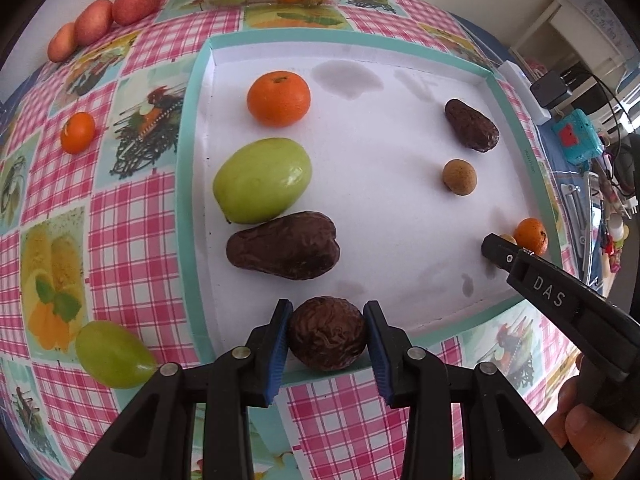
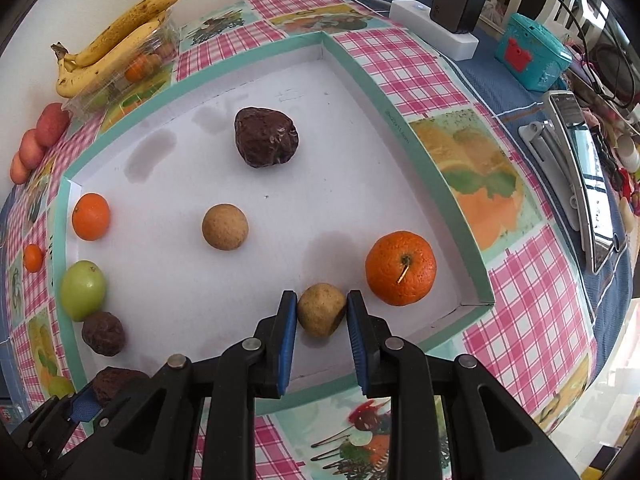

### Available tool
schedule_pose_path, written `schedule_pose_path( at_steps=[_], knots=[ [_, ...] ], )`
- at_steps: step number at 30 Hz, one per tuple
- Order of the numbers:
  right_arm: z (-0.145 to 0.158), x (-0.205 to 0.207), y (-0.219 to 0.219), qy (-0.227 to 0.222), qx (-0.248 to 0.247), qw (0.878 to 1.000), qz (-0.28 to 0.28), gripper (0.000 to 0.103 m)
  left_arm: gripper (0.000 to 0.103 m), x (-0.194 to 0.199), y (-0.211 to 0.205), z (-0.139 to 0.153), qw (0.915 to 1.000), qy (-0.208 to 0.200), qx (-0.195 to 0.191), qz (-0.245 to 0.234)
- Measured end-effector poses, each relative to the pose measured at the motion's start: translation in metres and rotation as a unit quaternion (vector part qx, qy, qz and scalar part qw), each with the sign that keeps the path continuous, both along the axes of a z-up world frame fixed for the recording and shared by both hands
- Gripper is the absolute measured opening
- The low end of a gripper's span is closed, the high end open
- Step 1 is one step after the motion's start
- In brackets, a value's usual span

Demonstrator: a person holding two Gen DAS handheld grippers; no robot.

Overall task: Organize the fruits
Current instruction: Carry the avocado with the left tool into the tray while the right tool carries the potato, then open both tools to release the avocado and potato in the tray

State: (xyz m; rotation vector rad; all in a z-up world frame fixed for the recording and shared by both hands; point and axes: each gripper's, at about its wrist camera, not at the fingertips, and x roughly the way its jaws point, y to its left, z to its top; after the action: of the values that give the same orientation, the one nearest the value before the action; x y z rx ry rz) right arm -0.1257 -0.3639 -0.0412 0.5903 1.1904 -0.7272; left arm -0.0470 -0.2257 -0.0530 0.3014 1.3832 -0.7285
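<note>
Left gripper [image 1: 327, 334] clamped on a wrinkled dark fruit [image 1: 327, 333] at the tray's near edge; right gripper [image 2: 322, 312] pinching a small tan fruit [image 2: 321, 309] by the near right corner.

Both jaws pressed against their fruit, pads touching each side — looks like placing or lifting, cannot tell which. Dark fruit is roundish, no clear long axis. Past it, left column in the white tray [image 1: 400, 60]: long dark fruit [image 1: 283, 250] lying crosswise, narrow end left; green fruit [image 1: 262, 181] long axis slanting up to the right; orange [image 1: 279, 98] farthest. Probably one row of mixed kinds per side — right side holds big orange [image 2: 401, 268], tan ball [image 2: 225, 227], dark lump [image 2: 266, 142]. Outside the tray: green fruit [image 1: 114, 354], small orange [image 1: 77, 132], red fruits [image 1: 106, 18], bananas [image 2: 116, 36] on a clear box at the far edge.
</note>
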Motion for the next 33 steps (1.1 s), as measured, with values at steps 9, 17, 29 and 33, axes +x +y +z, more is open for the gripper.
schedule_pose_path(
  at_steps=[9,17,29,33],
  knots=[
    [0.000,-0.002,-0.001,0.000,0.002,1.000,0.000,0.027,0.050,0.006,0.008,0.010,0.9999,-0.004,-0.007,0.007],
    [0.000,-0.002,-0.001,0.002,0.004,1.000,0.004,0.033,0.057,0.007,0.014,0.026,0.9997,-0.015,-0.020,0.006],
    [0.020,-0.003,0.003,-0.017,-0.015,1.000,0.006,0.063,0.083,0.031,0.055,0.053,0.9952,-0.065,-0.013,0.072],
    [0.025,-0.003,0.005,-0.014,-0.031,0.999,0.007,0.070,0.096,0.043,0.071,0.054,0.9897,-0.089,-0.005,0.112]
  ],
)
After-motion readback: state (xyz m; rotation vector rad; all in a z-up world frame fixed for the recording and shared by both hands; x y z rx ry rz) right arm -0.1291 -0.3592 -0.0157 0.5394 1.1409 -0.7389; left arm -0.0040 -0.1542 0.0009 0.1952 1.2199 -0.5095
